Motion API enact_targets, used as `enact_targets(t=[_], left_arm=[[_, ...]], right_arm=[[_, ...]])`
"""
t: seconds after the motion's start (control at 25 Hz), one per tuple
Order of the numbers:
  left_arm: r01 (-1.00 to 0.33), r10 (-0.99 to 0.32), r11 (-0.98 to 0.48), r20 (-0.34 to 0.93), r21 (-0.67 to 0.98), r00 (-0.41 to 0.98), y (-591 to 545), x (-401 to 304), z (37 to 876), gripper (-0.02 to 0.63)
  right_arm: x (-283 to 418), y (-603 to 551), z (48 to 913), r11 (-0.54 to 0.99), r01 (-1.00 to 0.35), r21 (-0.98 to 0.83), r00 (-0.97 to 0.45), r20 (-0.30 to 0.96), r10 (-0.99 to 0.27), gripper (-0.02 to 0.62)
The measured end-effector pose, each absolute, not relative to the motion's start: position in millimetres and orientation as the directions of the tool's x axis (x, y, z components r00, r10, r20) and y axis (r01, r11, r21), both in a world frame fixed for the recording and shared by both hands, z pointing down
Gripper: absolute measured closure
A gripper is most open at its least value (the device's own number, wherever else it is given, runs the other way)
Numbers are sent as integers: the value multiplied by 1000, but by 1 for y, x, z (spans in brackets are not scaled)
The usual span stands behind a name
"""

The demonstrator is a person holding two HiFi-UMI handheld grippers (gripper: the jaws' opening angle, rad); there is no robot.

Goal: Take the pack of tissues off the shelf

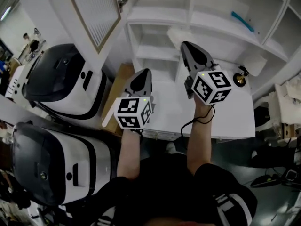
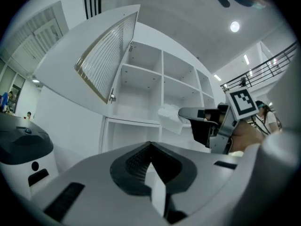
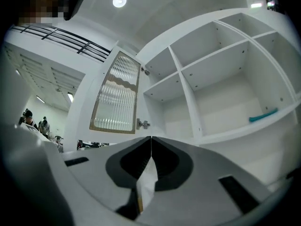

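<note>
Shelf (image 1: 159,14) far, white; its door (image 1: 94,13) stands open at left. Right gripper (image 1: 186,45) is nearer tool: jaws pinched together, apparently on near edge of pack of tissues (image 1: 180,35). Pack lies just beyond tip at cubby front lip, long axis roughly left-right. Left gripper (image 1: 146,72) closed, empty, nearer and left.

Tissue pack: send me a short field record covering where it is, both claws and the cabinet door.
pack of tissues: at the tip of the right claw, in front of the shelves
right claw: shut, apparently pinching the pack's edge
left claw: shut, empty
cabinet door: swung open
pack resting on a shelf: cannot tell
</note>
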State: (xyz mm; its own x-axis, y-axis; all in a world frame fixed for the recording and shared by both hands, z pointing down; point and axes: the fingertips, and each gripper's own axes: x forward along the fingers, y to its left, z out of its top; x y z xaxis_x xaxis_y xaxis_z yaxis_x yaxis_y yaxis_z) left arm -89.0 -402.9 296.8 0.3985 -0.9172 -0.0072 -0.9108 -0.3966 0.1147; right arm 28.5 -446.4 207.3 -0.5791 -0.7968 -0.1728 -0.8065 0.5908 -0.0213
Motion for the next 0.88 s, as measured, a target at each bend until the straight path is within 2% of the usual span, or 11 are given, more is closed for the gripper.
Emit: enact_targets(t=[0.6,0.88], left_arm=[[-810,-826,-541,39,226,563,-347,-28,358,595],[-793,-797,-578,78,194,599,-320,-7,378,595]], right_arm=[[71,-343,321,512,-854,-94,-514,-6,-858,574],[84,-314,351,496,-860,-122,-502,17,-865,573]])
